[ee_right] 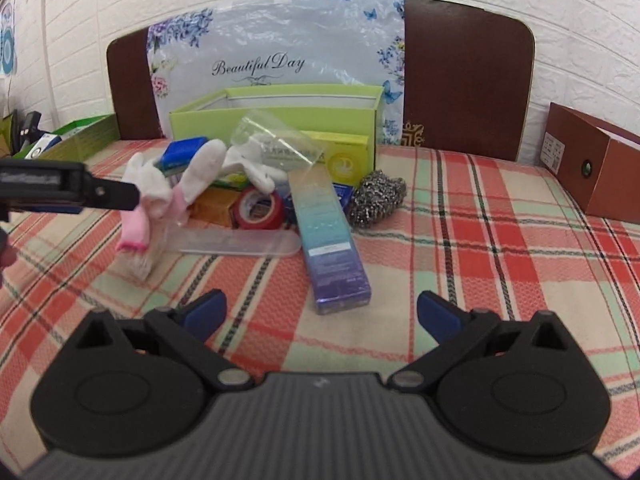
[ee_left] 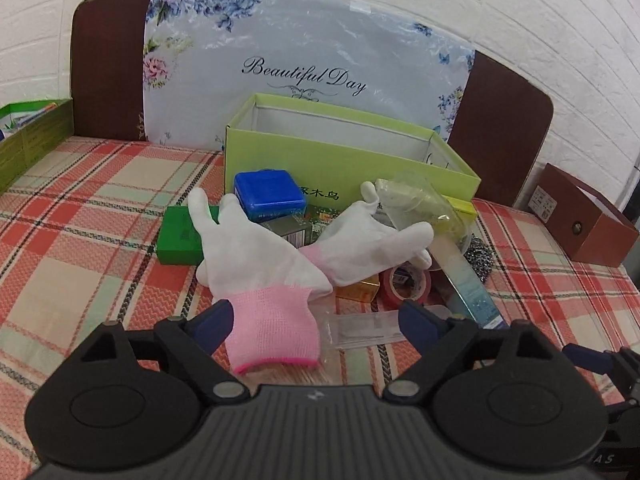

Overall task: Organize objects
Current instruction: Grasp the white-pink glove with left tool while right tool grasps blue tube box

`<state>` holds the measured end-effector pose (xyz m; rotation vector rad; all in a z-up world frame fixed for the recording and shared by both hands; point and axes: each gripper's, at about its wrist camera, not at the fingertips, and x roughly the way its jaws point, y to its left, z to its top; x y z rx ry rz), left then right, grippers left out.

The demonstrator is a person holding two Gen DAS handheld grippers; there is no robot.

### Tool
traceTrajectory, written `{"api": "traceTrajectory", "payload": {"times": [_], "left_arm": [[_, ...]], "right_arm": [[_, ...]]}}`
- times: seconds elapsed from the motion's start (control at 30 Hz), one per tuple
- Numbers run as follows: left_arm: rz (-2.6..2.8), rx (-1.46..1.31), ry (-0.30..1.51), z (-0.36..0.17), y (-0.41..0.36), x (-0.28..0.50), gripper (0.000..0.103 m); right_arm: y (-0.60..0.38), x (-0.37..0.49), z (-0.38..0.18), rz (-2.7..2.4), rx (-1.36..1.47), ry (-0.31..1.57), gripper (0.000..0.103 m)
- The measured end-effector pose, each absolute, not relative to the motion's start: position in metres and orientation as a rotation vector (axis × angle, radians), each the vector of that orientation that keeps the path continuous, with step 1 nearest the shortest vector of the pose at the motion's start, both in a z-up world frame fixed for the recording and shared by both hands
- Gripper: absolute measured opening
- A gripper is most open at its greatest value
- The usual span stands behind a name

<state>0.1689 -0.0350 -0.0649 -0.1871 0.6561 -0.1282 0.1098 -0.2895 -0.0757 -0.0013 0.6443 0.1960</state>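
Evidently the left gripper (ee_left: 316, 322) comes in low with its fingers spread to either side of the pink cuff of the nearer white glove (ee_left: 256, 264), ready to pinch it (nothing gripped yet). The glove lies on the clutter before the open green box (ee_left: 344, 160), its likely destination, while the right gripper (ee_right: 322, 312) hangs wide apart and empty near the long blue carton (ee_right: 332, 240).

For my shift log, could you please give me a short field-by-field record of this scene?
surface: plaid tablecloth
target container: open light-green box, against the headboard
pile: two white gloves with pink cuffs, blue case, red tape roll, steel scourer, long gradient box
left gripper: open, around a glove cuff
right gripper: open, empty
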Motion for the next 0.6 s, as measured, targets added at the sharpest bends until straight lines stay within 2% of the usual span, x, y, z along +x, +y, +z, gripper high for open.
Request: {"api": "traceTrajectory", "payload": {"times": [0.03,0.1,0.13,0.17,0.2,0.23,0.27,0.3,0.33,0.37,0.4,0.6], "left_arm": [[-0.133,-0.198,0.666,-0.068,-0.034,0.176,0.083],[-0.143,-0.238,0.692,-0.073,-0.029,0.188,0.064],[-0.152,-0.277,0.705,-0.075,-0.025,0.193,0.06],[-0.169,-0.314,0.713,-0.077,-0.02,0.196,0.045],[-0.2,-0.35,0.719,-0.08,-0.017,0.199,0.022],[-0.243,-0.373,0.724,-0.081,-0.014,0.201,0.008],[-0.273,-0.384,0.733,-0.083,-0.012,0.202,0.003],[-0.29,-0.39,0.748,-0.084,-0.01,0.2,0.002],[-0.302,-0.382,0.754,-0.082,-0.008,0.196,0.002],[-0.316,-0.369,0.75,-0.079,-0.005,0.189,0.002],[-0.335,-0.36,0.74,-0.074,-0.002,0.181,0.002],[-0.454,-0.302,0.747,-0.051,0.016,0.116,0.002]], "right_arm": [[-0.292,0.117,-0.077,0.199,0.013,0.655,0.103],[-0.295,0.129,-0.081,0.201,0.03,0.667,0.103],[-0.296,0.137,-0.083,0.196,0.034,0.675,0.103],[-0.295,0.144,-0.086,0.19,0.036,0.684,0.103],[-0.294,0.15,-0.087,0.187,0.038,0.692,0.103],[-0.293,0.157,-0.089,0.187,0.041,0.699,0.101],[-0.29,0.162,-0.091,0.187,0.042,0.705,0.096],[-0.287,0.167,-0.093,0.186,0.039,0.715,0.091],[-0.284,0.171,-0.095,0.183,0.034,0.73,0.075],[-0.281,0.172,-0.096,0.179,0.038,0.745,0.051],[-0.279,0.169,-0.094,0.171,0.05,0.747,0.042],[-0.258,0.116,-0.074,0.166,0.056,0.714,0.039]]}}
